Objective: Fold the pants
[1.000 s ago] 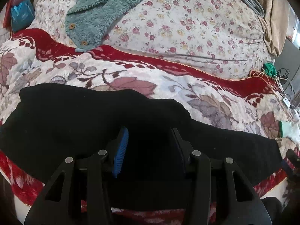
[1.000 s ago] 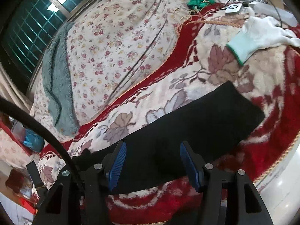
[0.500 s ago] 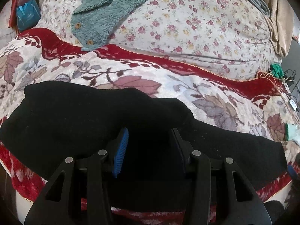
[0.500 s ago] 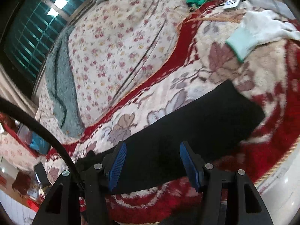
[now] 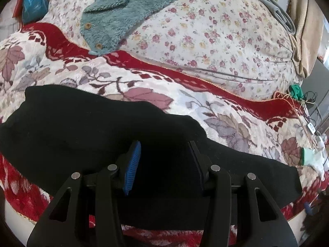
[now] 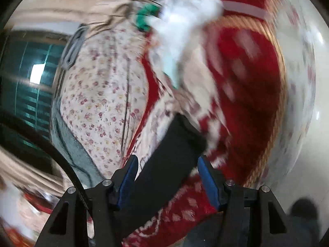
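Black pants (image 5: 82,123) lie lengthwise across a red and white leaf-patterned blanket (image 5: 226,111) on a bed. My left gripper (image 5: 164,146) hovers over the middle of the pants, near their front edge. Its blue pads (image 5: 131,164) stand apart and no fabric is pinched between them. The right wrist view is blurred and tilted. There the end of the pant leg (image 6: 181,140) runs up between the fingers of my right gripper (image 6: 167,160). That gripper is open wide, and the leg's cuff lies just beyond its tips, clear of the pads.
A teal fleece garment (image 5: 127,10) lies on a flowered quilt (image 5: 205,30) behind the blanket. A white glove with a green cuff (image 5: 312,158) sits past the leg end, among cables and a small white device (image 5: 310,126). The bed edge runs along the front.
The right wrist view has rolled and swung toward the end of the pant leg, which now lies between its fingers; the picture is smeared. The left gripper has stayed put.
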`<state>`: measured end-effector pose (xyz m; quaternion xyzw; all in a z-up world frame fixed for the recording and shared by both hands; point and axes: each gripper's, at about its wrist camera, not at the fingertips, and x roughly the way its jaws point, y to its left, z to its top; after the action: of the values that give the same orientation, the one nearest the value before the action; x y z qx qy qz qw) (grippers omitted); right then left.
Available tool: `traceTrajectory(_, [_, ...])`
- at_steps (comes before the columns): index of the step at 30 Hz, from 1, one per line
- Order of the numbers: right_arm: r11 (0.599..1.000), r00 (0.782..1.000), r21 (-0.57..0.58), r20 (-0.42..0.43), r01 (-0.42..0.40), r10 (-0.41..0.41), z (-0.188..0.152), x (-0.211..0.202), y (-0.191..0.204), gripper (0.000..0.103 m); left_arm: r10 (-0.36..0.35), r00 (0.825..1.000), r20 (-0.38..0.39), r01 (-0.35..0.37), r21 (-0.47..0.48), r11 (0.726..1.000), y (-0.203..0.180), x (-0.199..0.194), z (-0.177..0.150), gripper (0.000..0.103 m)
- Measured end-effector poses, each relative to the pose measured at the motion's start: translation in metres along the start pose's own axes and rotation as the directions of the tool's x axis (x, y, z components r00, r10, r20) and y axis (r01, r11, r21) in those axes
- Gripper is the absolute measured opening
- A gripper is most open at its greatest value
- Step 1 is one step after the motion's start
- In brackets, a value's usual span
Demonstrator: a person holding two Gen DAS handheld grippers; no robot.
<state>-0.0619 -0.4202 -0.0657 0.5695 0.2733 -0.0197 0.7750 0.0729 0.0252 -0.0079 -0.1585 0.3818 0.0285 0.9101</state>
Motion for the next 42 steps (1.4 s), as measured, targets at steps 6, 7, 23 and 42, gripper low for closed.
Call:
traceTrajectory(6, [0.986,0.999,0.158,-0.021,-0.044,0.048,0.004,0.033,-0.043,0.059,-0.004,1.000,-0.020,0.004,0.000,1.000,-0.001,0.005,-0.001,0.046])
traceTrajectory(7, [0.986,0.999,0.158,-0.021,-0.046,0.050,0.005,0.037,-0.044,0.059,-0.006,1.000,-0.021,0.006,-0.004,1.000,0.000,0.006,-0.001,0.046])
traceTrajectory(23, [0.996,0.993,-0.066,-0.101,0.062,-0.068,0.011,0.081,-0.008,0.031,-0.003,0.999,-0.034,0.002,-0.024,1.000,-0.021,0.011,-0.007,0.046])
traceTrajectory(42, [0.410,0.939,-0.851,0.245,0.329,-0.243,-0.104,0.094,0.131,0.009,-0.652,0.562,-0.508,0.624,-0.256,0.738,-0.166,0.061,0.040,0.056])
